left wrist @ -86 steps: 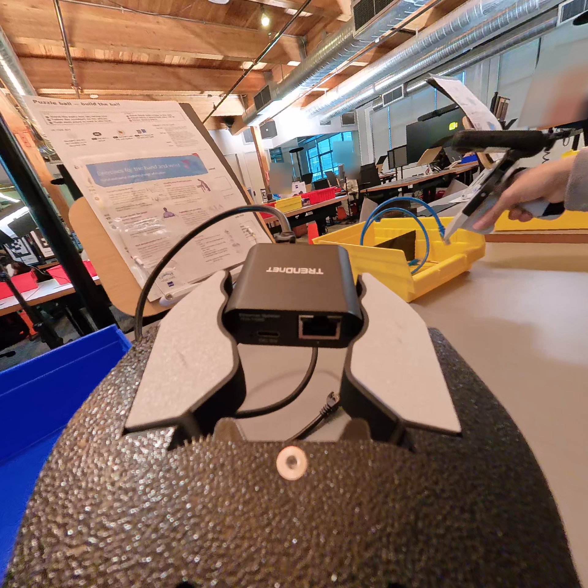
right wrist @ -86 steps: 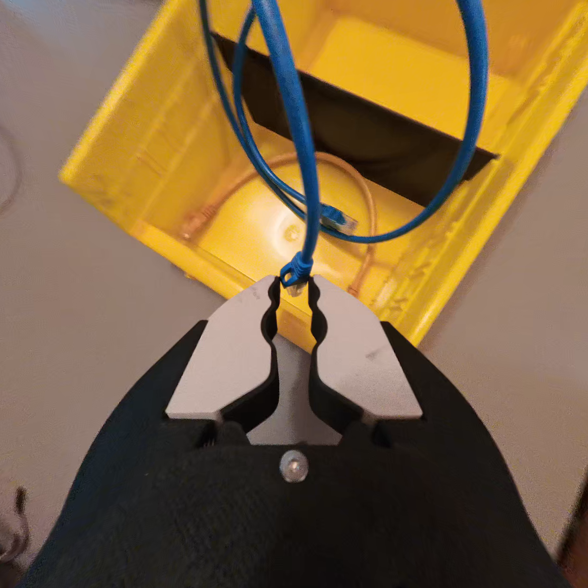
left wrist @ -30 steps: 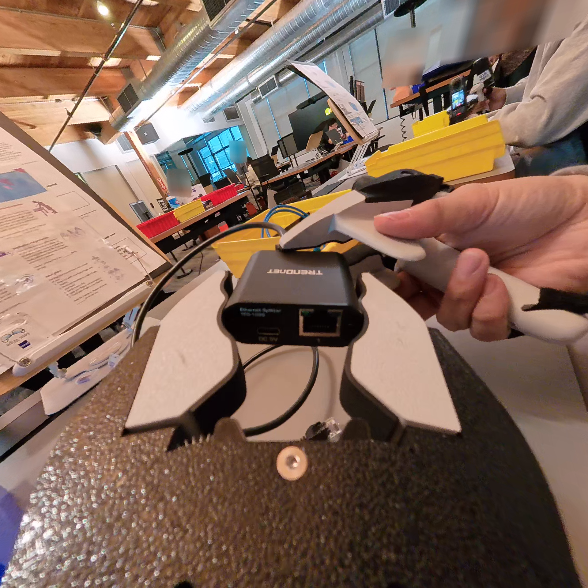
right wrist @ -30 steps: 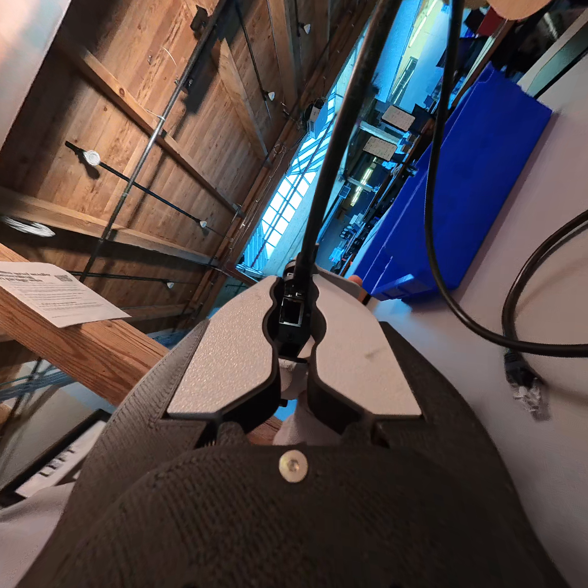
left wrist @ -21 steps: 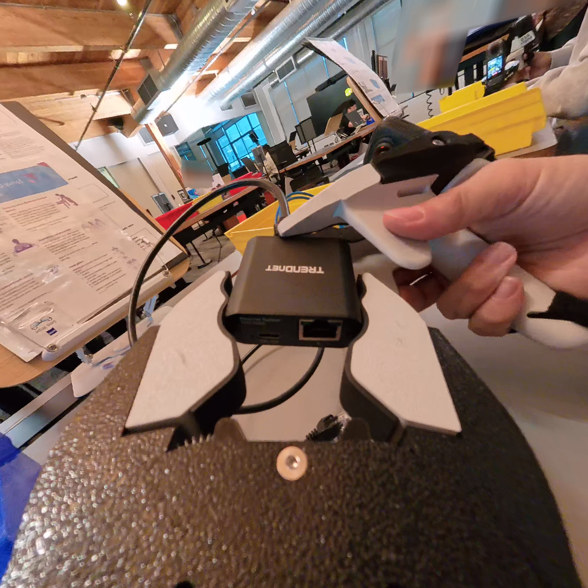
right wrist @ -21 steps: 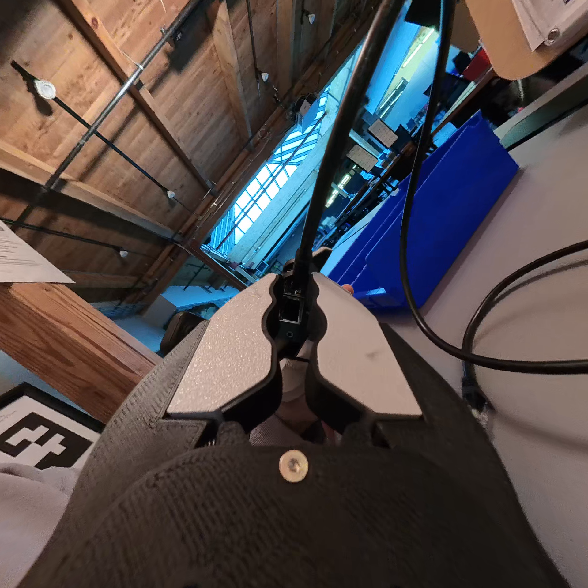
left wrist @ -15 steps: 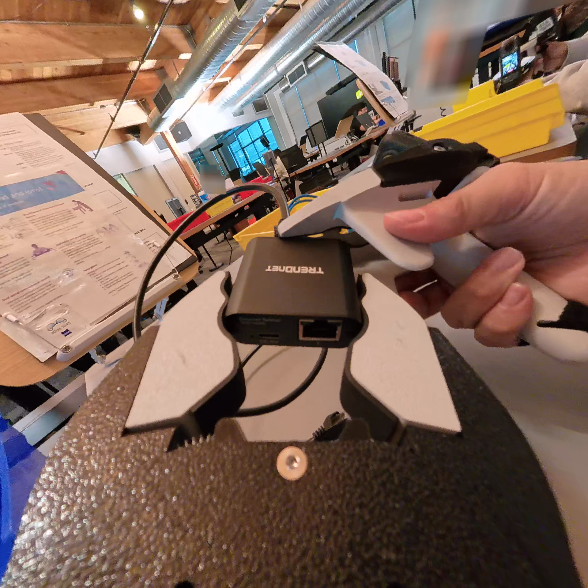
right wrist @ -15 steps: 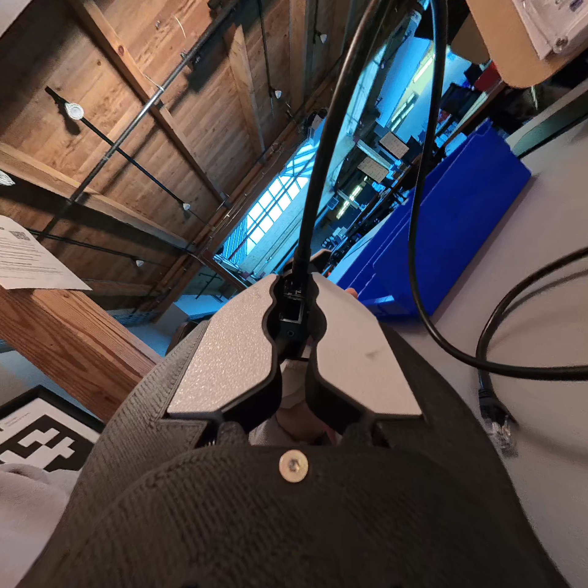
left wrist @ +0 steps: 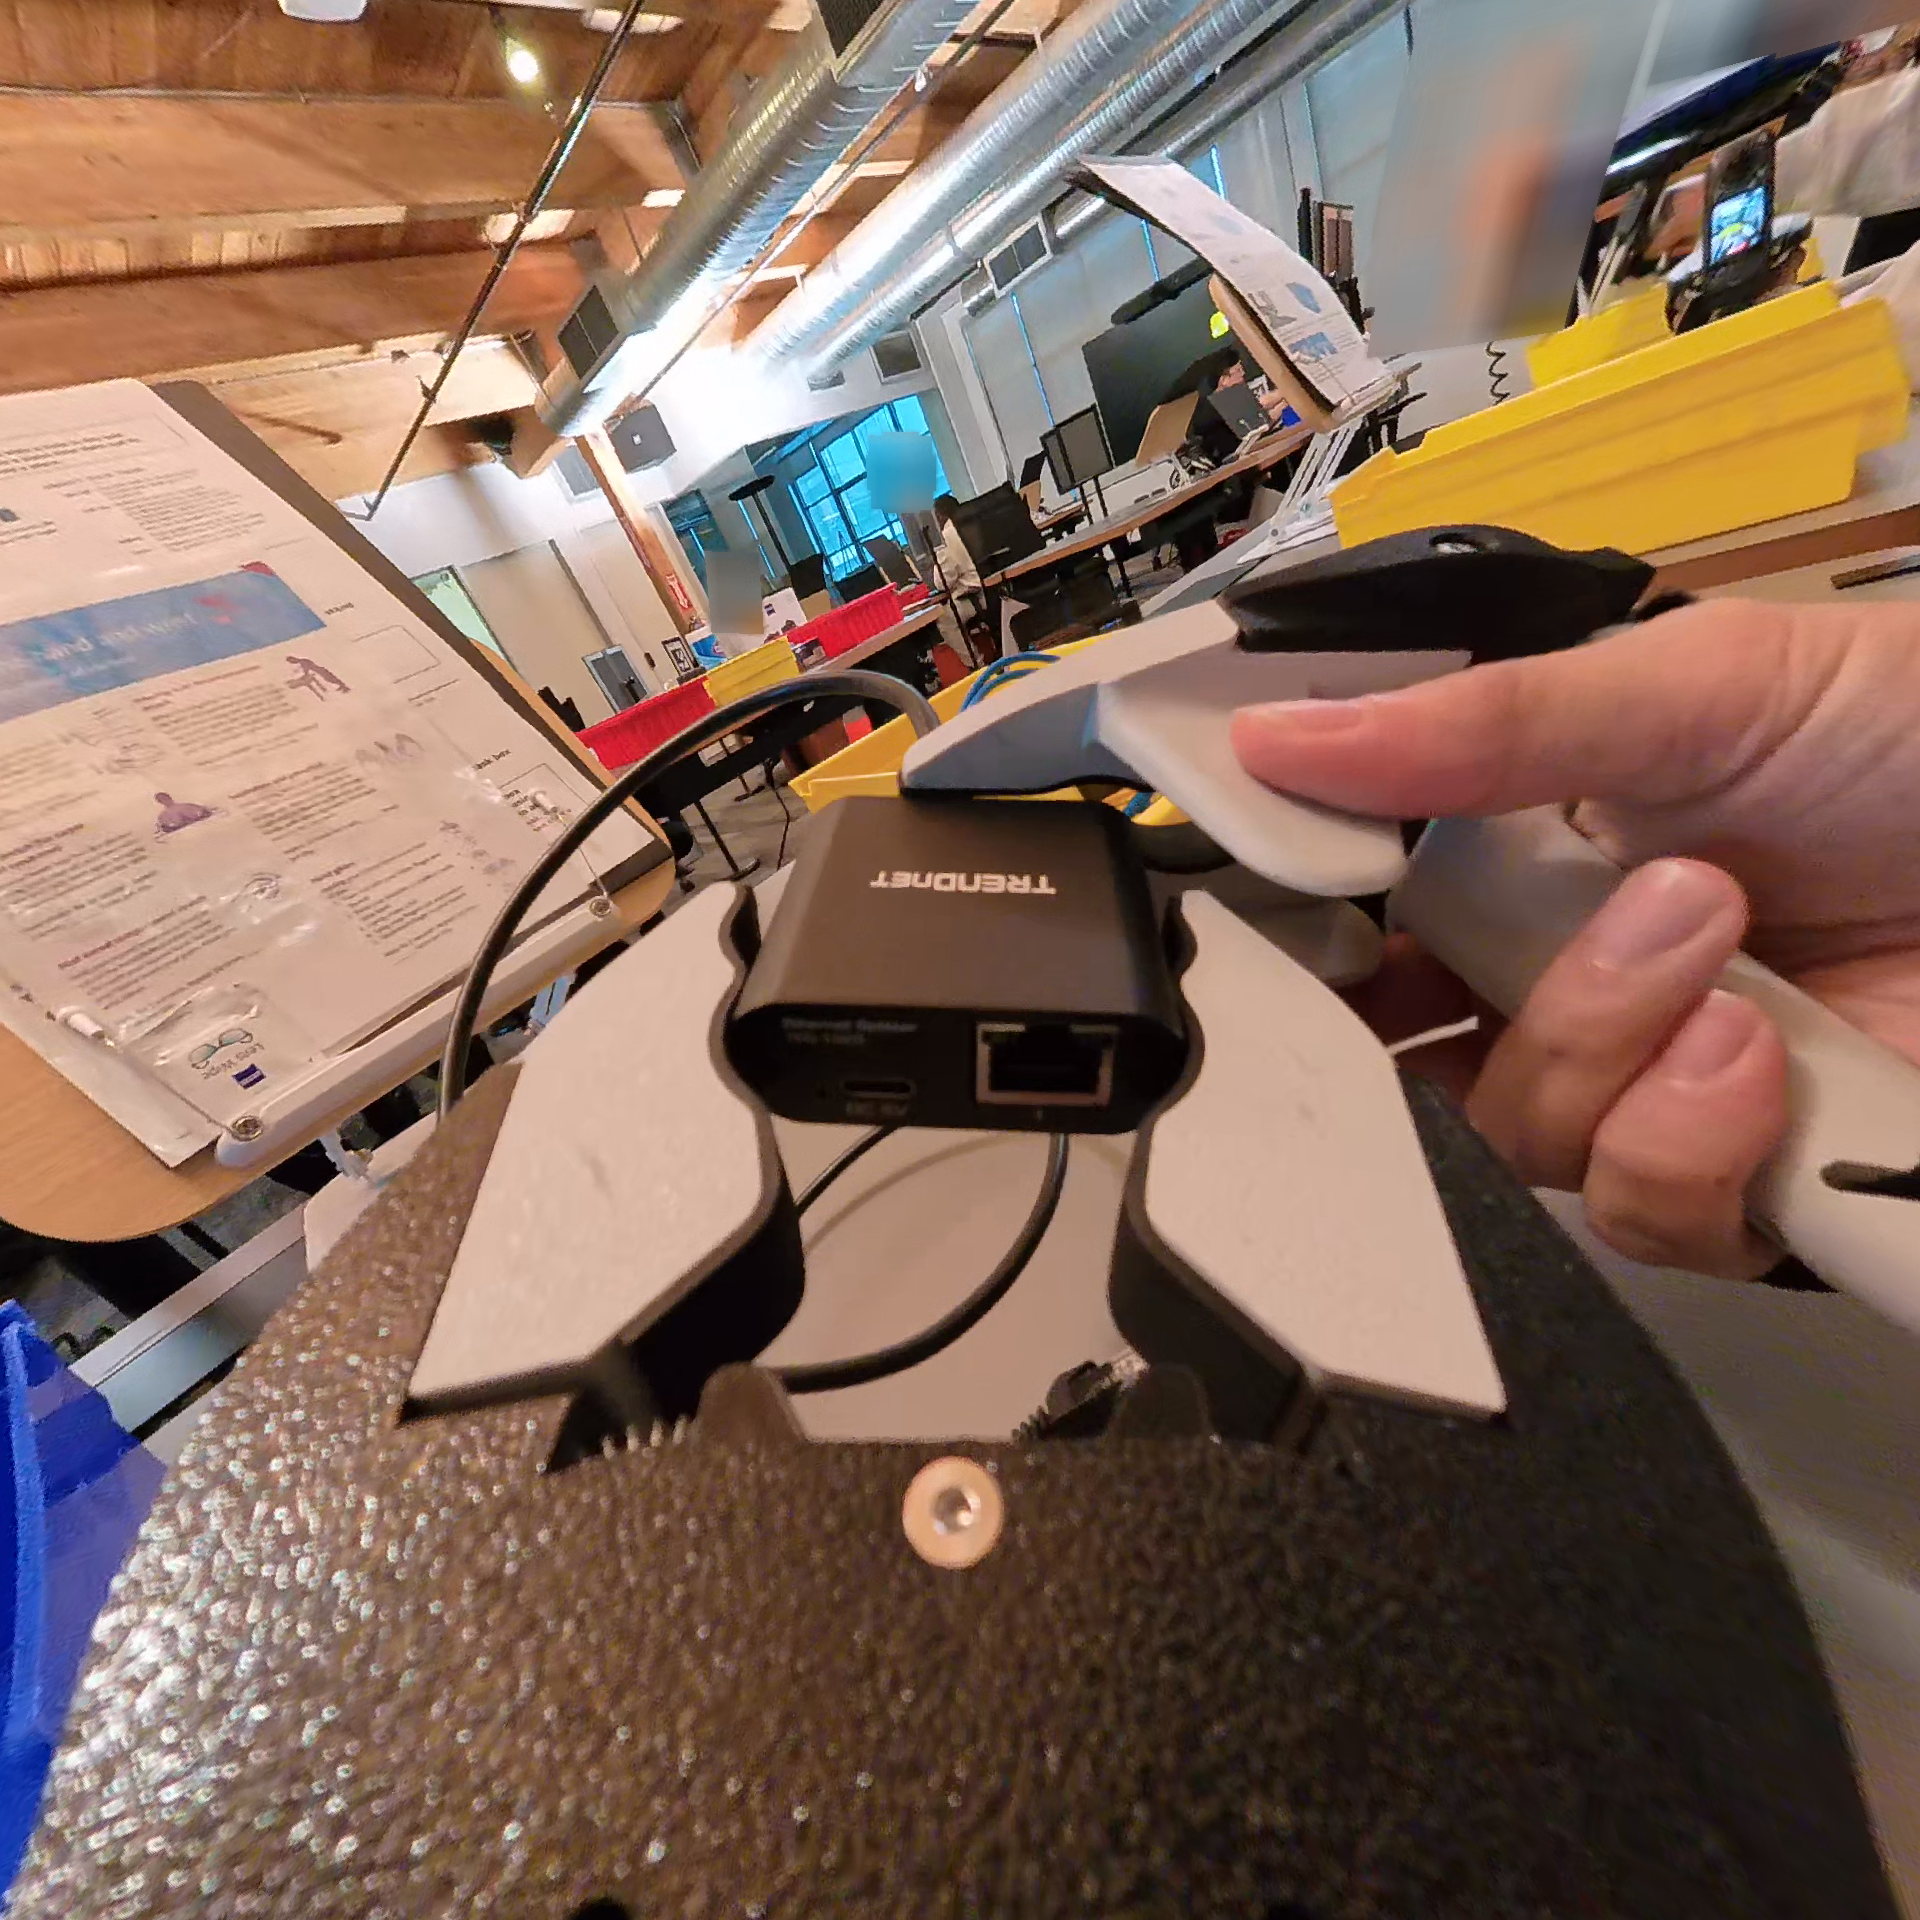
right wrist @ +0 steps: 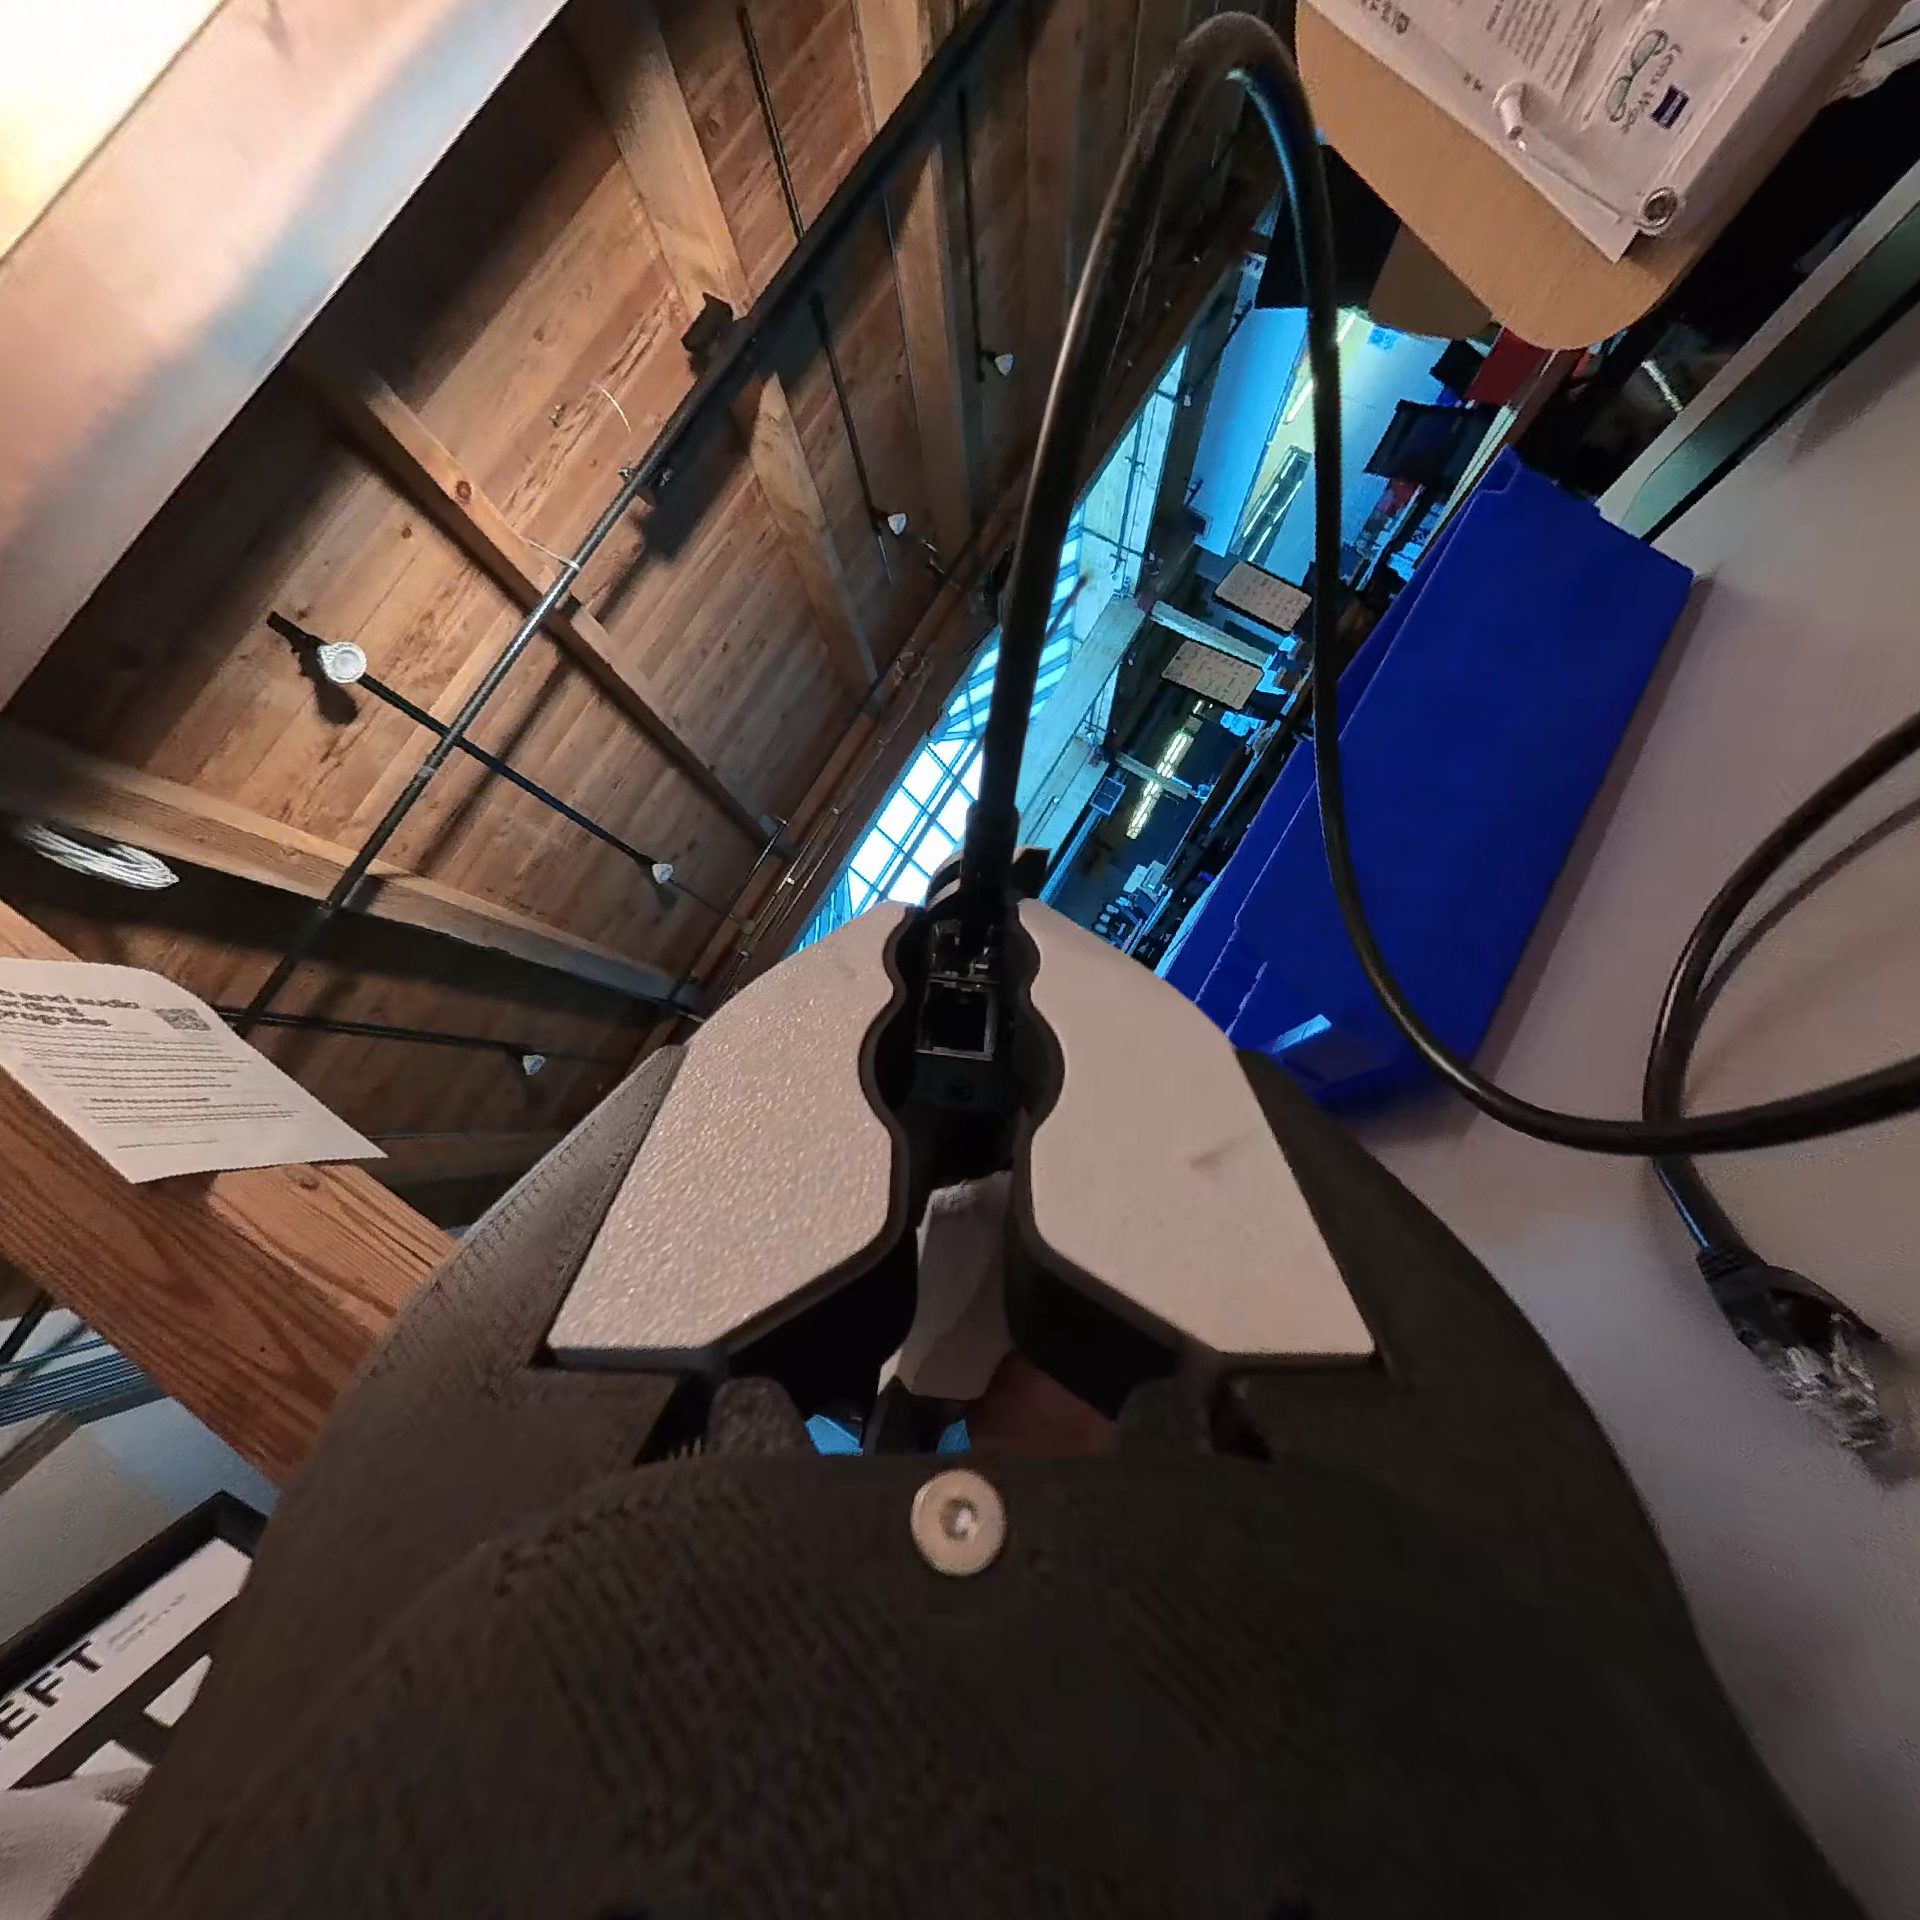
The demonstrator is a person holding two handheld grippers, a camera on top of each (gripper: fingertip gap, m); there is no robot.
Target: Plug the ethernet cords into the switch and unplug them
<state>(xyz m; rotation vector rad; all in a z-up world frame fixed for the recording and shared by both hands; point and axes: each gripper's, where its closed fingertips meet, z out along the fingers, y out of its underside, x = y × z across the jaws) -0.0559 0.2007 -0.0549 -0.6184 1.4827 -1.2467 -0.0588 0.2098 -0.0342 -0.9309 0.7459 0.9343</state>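
My left gripper is shut on the small black switch and holds it above the table, its empty port facing my camera. A black cord is plugged into the switch's far side and loops down; its loose plug lies on the table. My right gripper, held by a hand, is at the switch's far end, one finger over its top edge. It is shut on the black cord's plug, with an empty port showing between the jaws. A blue cord sits in the yellow bin.
A slanted board with an instruction sheet stands to the left. A blue bin sits at the grey table's edge, also low left in the left wrist view. More yellow bins and desks lie beyond. Only a small space, under 4 cm, lies between the two pairs of fingers.
About three seconds ago my right gripper held the blue cord's plug over the yellow bin; it now grips at the switch's far end. In the last second both grippers only shifted slightly.
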